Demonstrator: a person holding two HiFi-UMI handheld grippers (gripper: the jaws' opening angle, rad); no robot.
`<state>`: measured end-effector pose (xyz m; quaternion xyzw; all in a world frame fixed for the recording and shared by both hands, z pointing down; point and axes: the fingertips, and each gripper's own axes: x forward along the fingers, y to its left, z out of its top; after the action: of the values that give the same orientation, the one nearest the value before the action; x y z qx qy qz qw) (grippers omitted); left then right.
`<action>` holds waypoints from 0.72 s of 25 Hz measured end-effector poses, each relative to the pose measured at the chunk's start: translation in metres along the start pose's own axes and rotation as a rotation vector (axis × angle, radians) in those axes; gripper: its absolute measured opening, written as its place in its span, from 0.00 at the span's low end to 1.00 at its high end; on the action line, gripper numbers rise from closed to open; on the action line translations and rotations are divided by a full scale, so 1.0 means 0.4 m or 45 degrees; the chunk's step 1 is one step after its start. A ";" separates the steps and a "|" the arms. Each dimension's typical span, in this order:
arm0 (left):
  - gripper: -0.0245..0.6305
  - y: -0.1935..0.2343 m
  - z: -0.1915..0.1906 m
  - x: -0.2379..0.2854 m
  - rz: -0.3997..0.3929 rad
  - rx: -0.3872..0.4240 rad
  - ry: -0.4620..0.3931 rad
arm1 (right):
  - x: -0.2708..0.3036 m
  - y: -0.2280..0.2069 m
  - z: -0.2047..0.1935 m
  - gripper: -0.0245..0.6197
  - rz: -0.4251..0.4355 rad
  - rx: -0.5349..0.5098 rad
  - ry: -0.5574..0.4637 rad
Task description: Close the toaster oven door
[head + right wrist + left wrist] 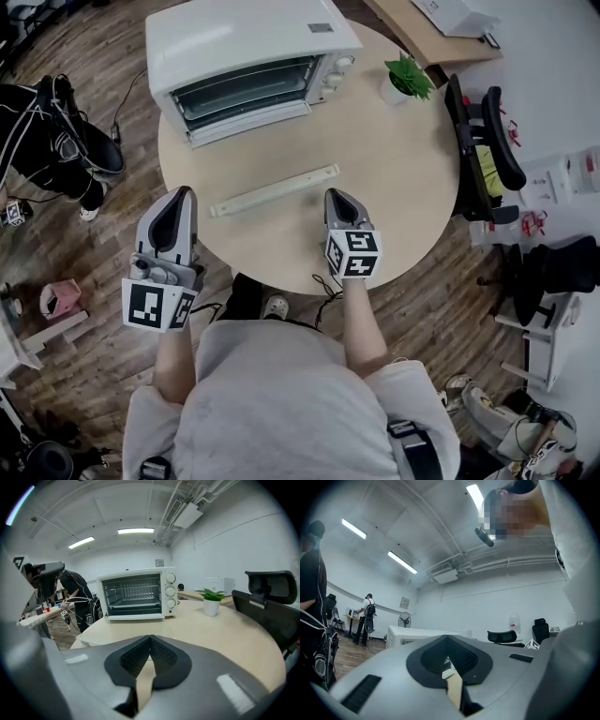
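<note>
The white toaster oven (246, 49) stands at the far side of the round pale table (394, 178). Its door (251, 120) is folded down and the wire rack inside shows. The right gripper view faces the oven (136, 594) front on, knobs on its right. My left gripper (185, 193) hovers at the table's near left edge, jaws shut with nothing between them; its own view (448, 638) looks level toward the oven (417, 633). My right gripper (335, 194) is over the near part of the table, also shut and empty (150, 637). Both are well short of the oven.
A long pale strip (275, 190) lies on the table between the grippers and the oven. A small potted plant (406, 78) stands right of the oven. A black office chair (483, 150) is at the table's right. A person (75, 595) stands left of the table.
</note>
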<state>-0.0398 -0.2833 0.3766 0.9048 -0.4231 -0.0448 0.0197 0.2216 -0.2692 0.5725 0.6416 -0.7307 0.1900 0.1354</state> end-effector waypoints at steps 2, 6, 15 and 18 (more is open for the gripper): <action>0.05 0.004 -0.005 0.009 -0.002 0.001 0.008 | 0.019 -0.022 -0.033 0.06 -0.020 0.009 0.045; 0.05 0.011 -0.016 0.026 -0.002 -0.002 0.025 | 0.054 -0.056 -0.085 0.10 -0.038 0.039 0.115; 0.05 0.026 -0.036 0.042 0.017 0.004 0.060 | 0.140 -0.099 -0.143 0.20 -0.052 0.079 0.208; 0.05 0.039 -0.038 0.037 0.039 0.010 0.074 | 0.159 -0.107 -0.152 0.21 -0.055 0.095 0.219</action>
<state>-0.0407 -0.3048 0.3919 0.8992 -0.4362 -0.0164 0.0290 0.2522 -0.3026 0.6594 0.6430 -0.6948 0.2685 0.1779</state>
